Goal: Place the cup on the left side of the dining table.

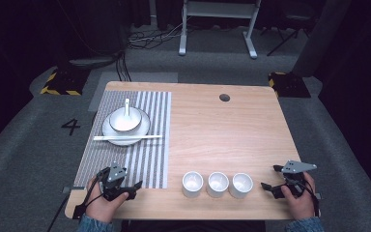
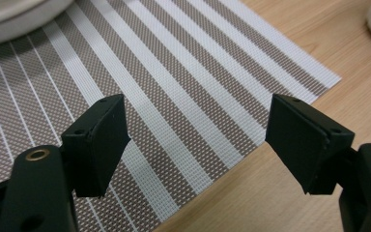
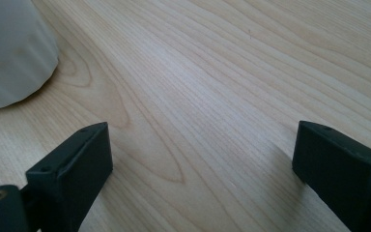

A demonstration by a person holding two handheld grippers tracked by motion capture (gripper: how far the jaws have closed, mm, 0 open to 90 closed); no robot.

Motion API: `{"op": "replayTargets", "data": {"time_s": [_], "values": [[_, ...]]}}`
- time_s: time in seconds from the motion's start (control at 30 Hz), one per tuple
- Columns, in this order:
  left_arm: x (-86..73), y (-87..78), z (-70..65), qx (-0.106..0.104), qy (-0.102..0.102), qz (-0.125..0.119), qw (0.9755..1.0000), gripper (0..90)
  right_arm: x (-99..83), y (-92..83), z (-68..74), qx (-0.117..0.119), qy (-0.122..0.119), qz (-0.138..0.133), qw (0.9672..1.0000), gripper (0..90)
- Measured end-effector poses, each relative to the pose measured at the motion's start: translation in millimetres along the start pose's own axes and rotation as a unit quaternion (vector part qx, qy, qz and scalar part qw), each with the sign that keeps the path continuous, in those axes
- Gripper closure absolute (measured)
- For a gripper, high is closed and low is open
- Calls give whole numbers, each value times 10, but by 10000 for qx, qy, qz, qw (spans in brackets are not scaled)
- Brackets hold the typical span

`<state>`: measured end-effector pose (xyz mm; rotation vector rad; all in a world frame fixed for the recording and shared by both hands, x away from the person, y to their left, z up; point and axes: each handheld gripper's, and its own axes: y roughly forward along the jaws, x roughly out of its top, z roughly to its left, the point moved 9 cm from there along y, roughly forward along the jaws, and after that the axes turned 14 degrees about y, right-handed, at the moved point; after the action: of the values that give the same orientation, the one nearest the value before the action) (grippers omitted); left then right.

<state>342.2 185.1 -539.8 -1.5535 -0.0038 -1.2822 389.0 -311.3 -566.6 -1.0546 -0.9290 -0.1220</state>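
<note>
Your left gripper (image 1: pixel 134 186) sits at the lower left of the high view, jaws apart over the striped placemat (image 1: pixel 149 159). Your right gripper (image 1: pixel 270 179), lower right, is also spread wide, beside three white cups (image 1: pixel 217 184). A bowl (image 1: pixel 124 120) with spoon (image 1: pixel 127 107) sits upper left.

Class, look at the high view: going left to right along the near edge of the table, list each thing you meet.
Left gripper → left cup → middle cup → right cup → right gripper.
</note>
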Motion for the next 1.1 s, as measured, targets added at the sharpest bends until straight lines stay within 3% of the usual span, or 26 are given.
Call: {"op": "replayTargets", "data": {"time_s": [0.13, 0.67, 0.87, 1.1], "values": [[110, -86, -12, 71, 50, -169, 9998, 231, 0, 0, 0, 0, 0, 0, 10000, 71], [497, -267, -202, -58, 222, -788, 9966, 237, 0, 0, -1, 0, 1, 1, 10000, 70], [658, -214, -247, -68, 362, -915, 9951, 235, 0, 0, 0, -2, 3, 2, 10000, 70], [896, -108, -407, -287, 505, -1082, 9924, 235, 0, 1, -2, 2, 2, 5, 10000, 69]]}}
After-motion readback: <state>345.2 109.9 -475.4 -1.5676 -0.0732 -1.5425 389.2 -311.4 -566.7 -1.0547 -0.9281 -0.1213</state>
